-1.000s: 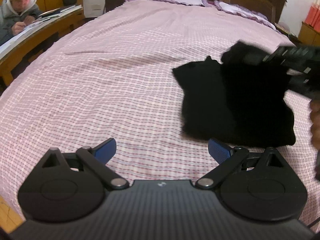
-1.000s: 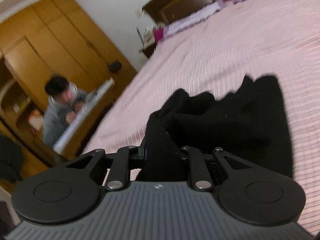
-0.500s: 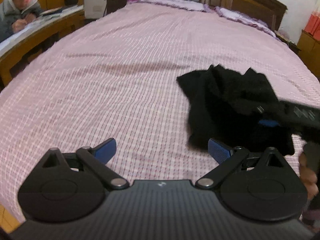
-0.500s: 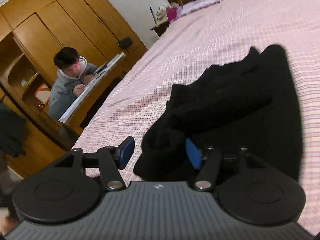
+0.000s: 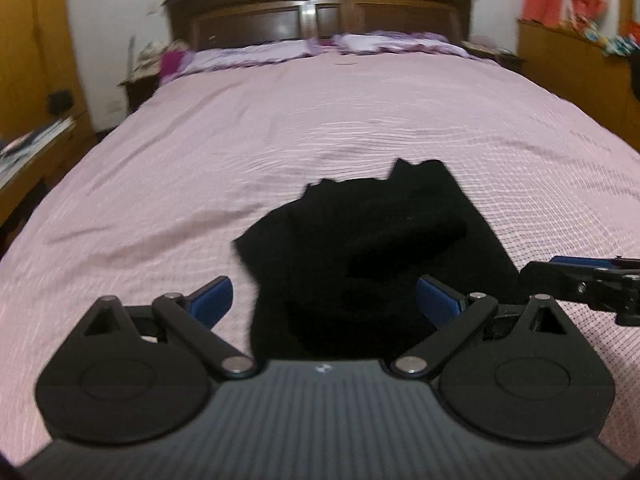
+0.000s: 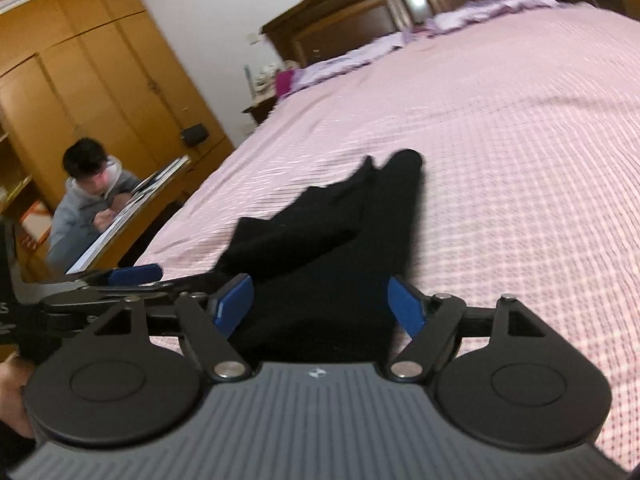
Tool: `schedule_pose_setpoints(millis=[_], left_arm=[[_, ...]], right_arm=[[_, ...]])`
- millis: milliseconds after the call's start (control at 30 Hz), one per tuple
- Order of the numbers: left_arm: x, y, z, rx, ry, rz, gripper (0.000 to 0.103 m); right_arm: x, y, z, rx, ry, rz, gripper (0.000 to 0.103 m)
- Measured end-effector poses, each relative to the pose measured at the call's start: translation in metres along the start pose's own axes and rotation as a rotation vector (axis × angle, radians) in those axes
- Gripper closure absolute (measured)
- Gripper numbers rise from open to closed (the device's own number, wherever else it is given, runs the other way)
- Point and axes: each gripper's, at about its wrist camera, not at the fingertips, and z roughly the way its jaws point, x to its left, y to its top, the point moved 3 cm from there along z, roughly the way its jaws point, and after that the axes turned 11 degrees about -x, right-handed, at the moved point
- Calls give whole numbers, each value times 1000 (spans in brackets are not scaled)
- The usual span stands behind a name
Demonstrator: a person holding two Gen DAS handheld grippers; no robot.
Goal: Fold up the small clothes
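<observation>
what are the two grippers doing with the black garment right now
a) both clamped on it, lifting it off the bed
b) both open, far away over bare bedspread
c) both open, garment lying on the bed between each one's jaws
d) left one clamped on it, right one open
c: the left gripper and right gripper both show blue pads spread wide, and the black garment lies slack on the pink bedspread, unclamped.

Dim, soft-blurred frames (fisheye-bent edges)

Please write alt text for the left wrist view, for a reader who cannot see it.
A black garment lies rumpled on a pink checked bedspread, between the open blue-padded fingers of the left gripper. The right gripper, also open, enters from the right.
</observation>
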Motion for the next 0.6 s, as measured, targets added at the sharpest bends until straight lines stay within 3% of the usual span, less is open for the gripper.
schedule_pose_setpoints(millis=[267,333,400,467,533,600], left_arm=[[-36,-3,59,-23,-21,166,8],[-41,-8,67,-55,-31,185,22],[-43,-14,76,-62,-62,178,59],[-41,-16,78,-68,-75,130,80],[-32,-9,76,-91,-82,67,89],[-19,1,69,-134,-76,-9,92]], right_arm=[[-27,-15,4,0,-29,99,21],[-29,-19,7,3,-30,119,21],[-29,-23,11,13,-30,127,21],[-28,-26,14,20,-25,125,21],[-26,-27,16,20,-20,119,21],[-23,-27,18,15,-15,114,21]])
